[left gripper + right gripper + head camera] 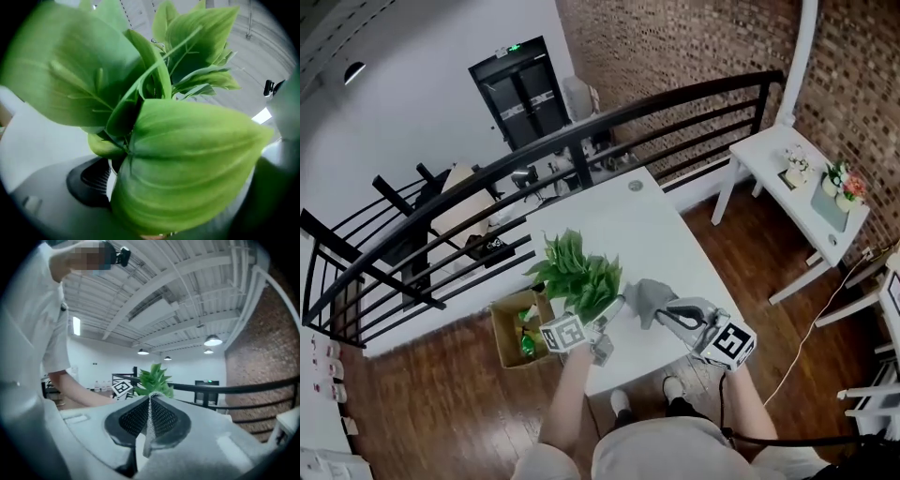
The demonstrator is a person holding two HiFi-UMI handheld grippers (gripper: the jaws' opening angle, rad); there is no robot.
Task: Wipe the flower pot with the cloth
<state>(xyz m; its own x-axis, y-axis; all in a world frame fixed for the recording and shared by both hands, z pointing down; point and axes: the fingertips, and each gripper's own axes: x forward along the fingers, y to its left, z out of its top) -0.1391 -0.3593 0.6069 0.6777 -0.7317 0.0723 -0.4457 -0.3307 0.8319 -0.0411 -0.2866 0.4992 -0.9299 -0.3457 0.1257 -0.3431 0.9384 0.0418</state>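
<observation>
Left gripper point(602, 319) clasped the small white flower pot point(111, 180) containing a broad-leaved green plant point(578, 274); right gripper point(667, 314) pinched the grey mesh cloth point(645, 298).

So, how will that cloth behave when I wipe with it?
Probably floppy: the cloth hangs crumpled from the right gripper. Likely thin and light, since the gripper pinches it down to a sliver. It may slip free if tugged hard.

Bright, even light fell from ceiling lamps point(212, 340); both gripper views curved and darkened at the corners, and leaves point(187, 164) near the lens were blurred.
</observation>
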